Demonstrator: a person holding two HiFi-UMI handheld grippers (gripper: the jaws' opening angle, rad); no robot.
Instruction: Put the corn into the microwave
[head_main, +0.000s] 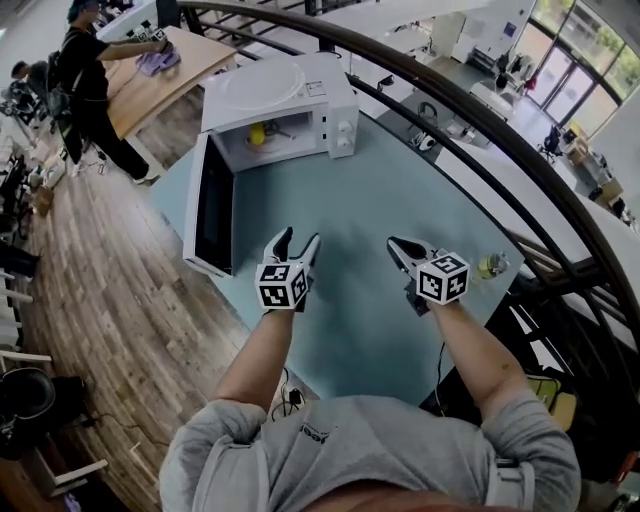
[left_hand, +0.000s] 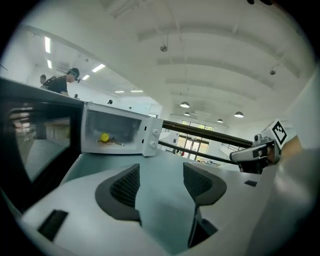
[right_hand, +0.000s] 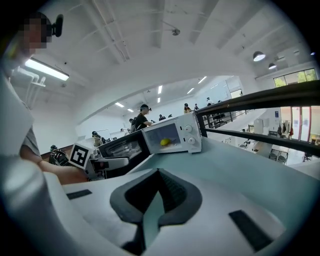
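The door (head_main: 205, 205) is standing wide open left of the microwave (head_main: 300, 90), its free end near the table (head_main: 400, 190) edge. The corn (head_main: 257, 133) is lying inside the microwave, so closing the door is judged the remaining move. In front of the microwave, with bare tabletop between, the left gripper (head_main: 298, 240) is hovering, jaws apart and empty. The right gripper (head_main: 397, 246) is holding its jaws together on nothing.

A small clear jar (head_main: 491, 265) stands at the right edge of the teal table (head_main: 400, 200). A curved black railing (head_main: 470, 110) runs past the far edge. Beyond the left edge, on the wooden floor (head_main: 110, 300), a person in dark clothes (head_main: 88, 85) leans over a wooden bench (head_main: 150, 90) bearing a purple cloth (head_main: 158, 62).
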